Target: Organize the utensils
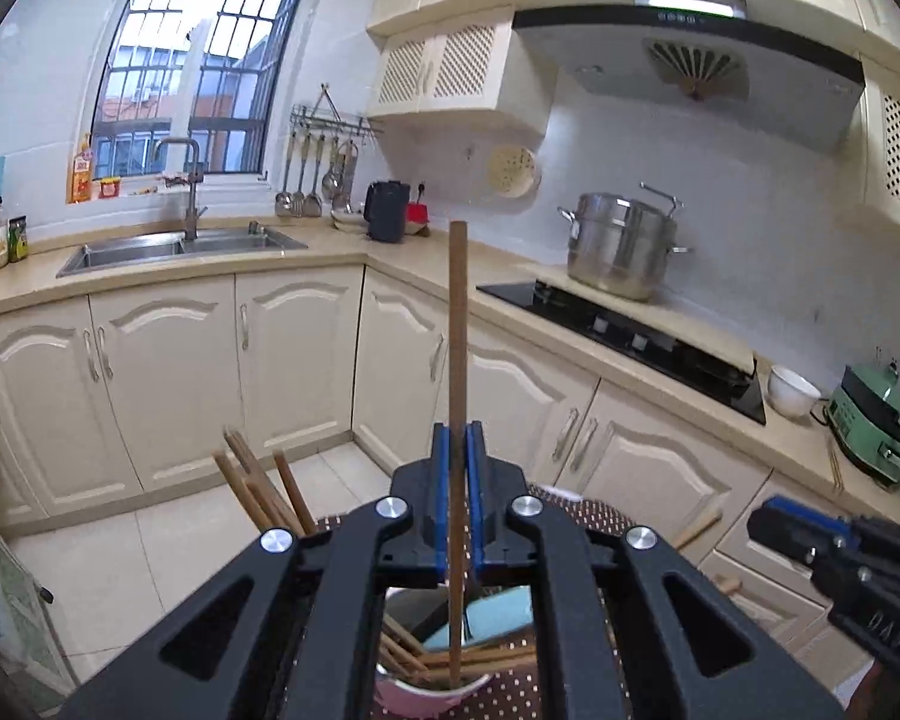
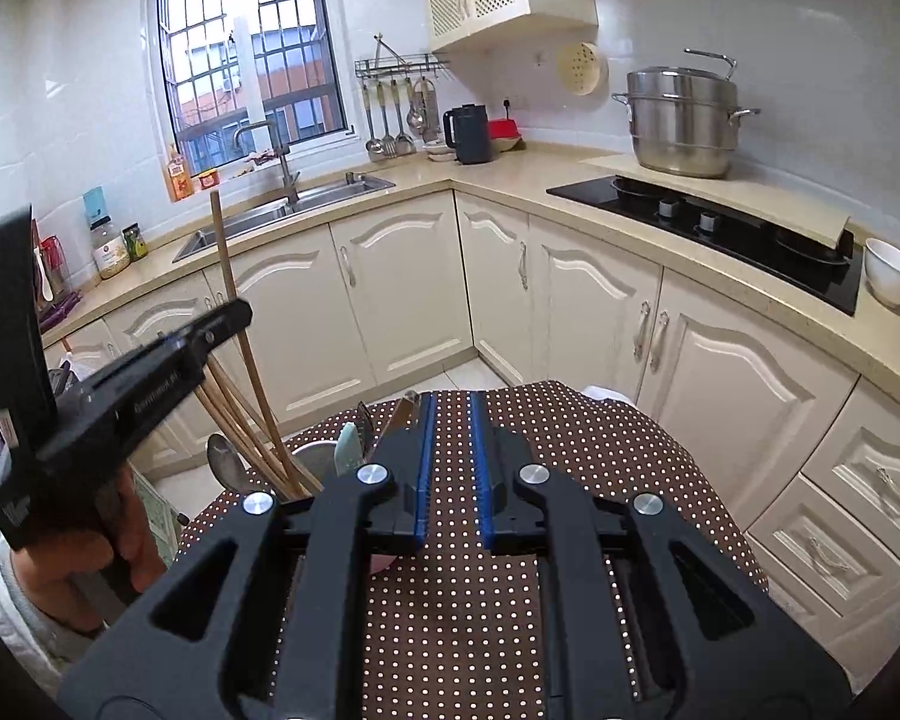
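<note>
- My left gripper [image 1: 457, 462] is clamped on one wooden chopstick [image 1: 457, 360], held between the blue pads [image 1: 442, 480].
- The chopstick stands close to upright; its top points to 12 o'clock in the left wrist view, and its lower end reaches down into the cup [image 1: 432, 687] below the gripper.
- The cup has a pink rim and holds several more chopsticks [image 1: 480, 657] lying at a slant, with a pale blue utensil [image 1: 498, 618] among them.
- A second bunch of chopsticks [image 1: 258, 489] leans at about 9 o'clock from my left gripper.
- The cup rests on a tabletop [image 2: 570, 456] covered in brown cloth with white dots.
- My right gripper [image 2: 450, 450] has its pads a narrow gap apart, with nothing between them; only the dotted cloth shows through the gap.
- From the right wrist view, my left gripper sits at 9 o'clock, held by a hand [image 2: 132, 540] with a white sleeve [image 2: 6, 606].
- In the same view, a metal spoon [image 2: 225, 462] and a holder [image 2: 315, 456] stand at about 10 o'clock from my right gripper.
</note>
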{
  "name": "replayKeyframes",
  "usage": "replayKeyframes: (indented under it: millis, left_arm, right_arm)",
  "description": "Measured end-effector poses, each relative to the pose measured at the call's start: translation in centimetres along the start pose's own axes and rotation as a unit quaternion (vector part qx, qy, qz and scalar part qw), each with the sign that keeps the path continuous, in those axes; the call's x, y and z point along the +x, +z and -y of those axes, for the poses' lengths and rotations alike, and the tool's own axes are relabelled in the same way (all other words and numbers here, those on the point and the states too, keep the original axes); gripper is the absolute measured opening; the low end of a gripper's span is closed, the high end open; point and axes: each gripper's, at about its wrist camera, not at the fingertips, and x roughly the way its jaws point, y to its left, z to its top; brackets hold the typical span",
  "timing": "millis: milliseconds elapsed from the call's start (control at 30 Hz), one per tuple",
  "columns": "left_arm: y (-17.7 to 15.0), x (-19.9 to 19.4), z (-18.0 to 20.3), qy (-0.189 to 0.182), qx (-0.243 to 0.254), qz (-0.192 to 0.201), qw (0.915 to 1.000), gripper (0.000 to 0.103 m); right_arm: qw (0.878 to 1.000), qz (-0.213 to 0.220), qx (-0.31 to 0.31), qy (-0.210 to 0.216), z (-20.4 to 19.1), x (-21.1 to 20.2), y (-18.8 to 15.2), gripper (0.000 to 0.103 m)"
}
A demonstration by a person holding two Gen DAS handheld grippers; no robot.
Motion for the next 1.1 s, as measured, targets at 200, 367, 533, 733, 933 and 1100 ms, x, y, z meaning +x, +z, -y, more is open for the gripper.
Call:
replayKeyframes:
  millis: [200,367,533,733,933,1100]
  left_arm:
    - [-1.8,-0.2,-0.7,-0.005,0.006,-0.047,0.9989,0.005]
    - [-2.7,-0.6,-1.4,-0.017,-0.003,-0.093,0.9955,0.013]
    - [-3.0,-2.3,-1.3,-0.037,-0.002,-0.119,0.9922,0.034]
    - [-2.2,-5.6,-1.2,-0.054,0.005,-0.146,0.9878,0.051]
    - [0.5,-10.0,-0.1,-0.025,0.039,-0.12,0.9917,0.058]
    - [3.4,-13.6,1.0,0.001,0.047,-0.081,0.9956,0.064]
  right_arm:
    - [1.0,-0.006,0.008,-0.005,-0.3,-0.1,0.0,0.012]
    - [1.0,-0.01,0.013,-0.012,-1.0,-0.6,0.2,0.012]
    - [0.999,-0.011,0.022,-0.026,-2.0,-1.9,0.5,0.012]
    - [0.998,-0.013,0.03,-0.051,-3.4,-4.9,0.9,0.012]
    - [0.998,-0.013,0.022,-0.055,-4.5,-8.7,1.6,0.027]
    - [0.999,0.012,-0.001,-0.045,-4.9,-12.1,2.4,0.052]
